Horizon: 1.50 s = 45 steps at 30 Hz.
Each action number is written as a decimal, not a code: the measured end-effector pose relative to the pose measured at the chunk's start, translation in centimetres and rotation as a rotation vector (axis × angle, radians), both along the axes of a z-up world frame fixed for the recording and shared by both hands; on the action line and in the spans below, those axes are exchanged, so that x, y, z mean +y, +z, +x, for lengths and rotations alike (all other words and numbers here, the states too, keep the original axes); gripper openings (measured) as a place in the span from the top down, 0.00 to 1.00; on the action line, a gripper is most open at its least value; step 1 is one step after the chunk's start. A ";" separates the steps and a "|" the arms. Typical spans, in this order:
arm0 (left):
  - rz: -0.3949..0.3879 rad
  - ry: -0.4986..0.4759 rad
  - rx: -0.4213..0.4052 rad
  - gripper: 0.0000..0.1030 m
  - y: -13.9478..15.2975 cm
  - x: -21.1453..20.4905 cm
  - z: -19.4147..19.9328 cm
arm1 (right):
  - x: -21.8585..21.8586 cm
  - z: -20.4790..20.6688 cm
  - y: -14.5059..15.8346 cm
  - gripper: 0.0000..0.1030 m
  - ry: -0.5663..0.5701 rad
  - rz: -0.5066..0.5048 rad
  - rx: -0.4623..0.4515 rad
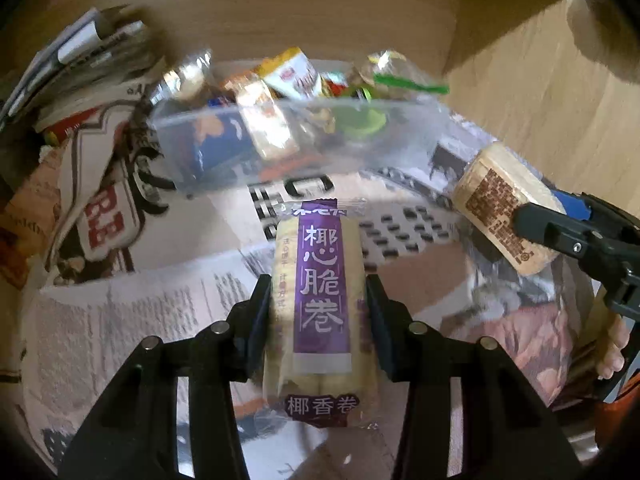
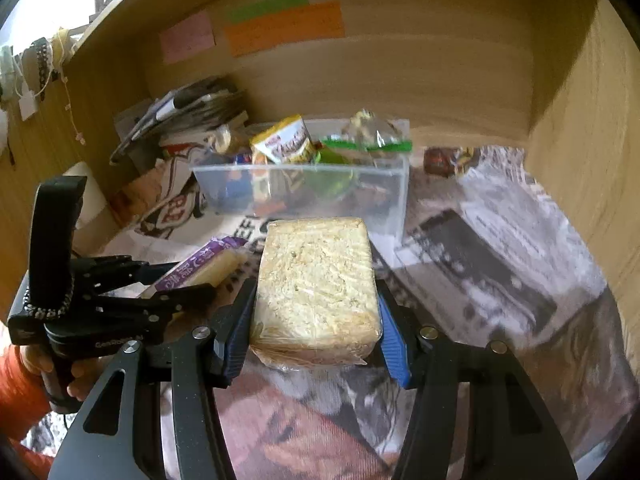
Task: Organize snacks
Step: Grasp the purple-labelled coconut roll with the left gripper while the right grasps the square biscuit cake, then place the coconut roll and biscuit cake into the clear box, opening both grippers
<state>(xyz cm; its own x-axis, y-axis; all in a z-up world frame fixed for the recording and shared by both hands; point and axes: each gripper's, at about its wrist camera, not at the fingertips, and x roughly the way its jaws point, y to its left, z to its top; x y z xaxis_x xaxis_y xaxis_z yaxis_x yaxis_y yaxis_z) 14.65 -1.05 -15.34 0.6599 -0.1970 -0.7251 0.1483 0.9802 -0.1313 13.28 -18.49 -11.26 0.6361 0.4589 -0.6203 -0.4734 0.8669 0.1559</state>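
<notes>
Snacks were the matter here, and two of them were off the surface in the grippers; the left gripper (image 1: 318, 300) was clamped on a purple-labelled wafer roll packet (image 1: 320, 300), its black fingers (image 1: 256, 312) pressed against the packet's two long sides, the packet pointing forward along them; the right gripper (image 2: 316, 312) gripped a clear-wrapped pale crispy block (image 2: 316, 284) between its blue-padded fingers (image 2: 390, 340), one on each side of the block.

Ahead of both stood a clear plastic container (image 2: 384, 184) on a spread of newspaper (image 2: 500, 248) inside a wooden-walled alcove (image 2: 440, 60); the container already held several packets — a yellow-and-white pouch (image 2: 286, 142) standing up near the middle, a clear bag with a green strip (image 2: 372, 136) to its right, and a blue packet (image 1: 218, 140) low against the left wall. Both held snacks were in front of the container, outside it and apart from its near wall.

In the left wrist view the crispy block (image 1: 504, 208) showed at the right with a printed brown label, the right gripper (image 1: 532, 220) closed on it; in the right wrist view the wafer roll packet (image 2: 200, 268) showed at the left, tilted, in the left gripper (image 2: 160, 284), with the person's hand (image 2: 60, 376) on its handle.

A small dark wrapped item (image 2: 444, 162) lay on the newspaper just right of the container — what it was I could not tell; a heap of papers and a pen (image 2: 188, 108) sat at the back left; pink, green and orange notes (image 2: 280, 28) were stuck on the rear wall.
</notes>
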 end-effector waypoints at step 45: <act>-0.021 0.013 -0.150 0.56 6.6 3.6 14.0 | 6.8 15.6 2.7 0.49 0.044 -0.044 -0.005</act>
<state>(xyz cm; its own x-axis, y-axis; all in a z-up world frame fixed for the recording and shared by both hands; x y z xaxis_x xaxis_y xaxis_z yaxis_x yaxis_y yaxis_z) 28.65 2.56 -8.77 0.7632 -0.2018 -0.6139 0.1553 0.9794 -0.1288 28.87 -11.72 -8.59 0.6193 0.4588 -0.6372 -0.5117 0.8514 0.1157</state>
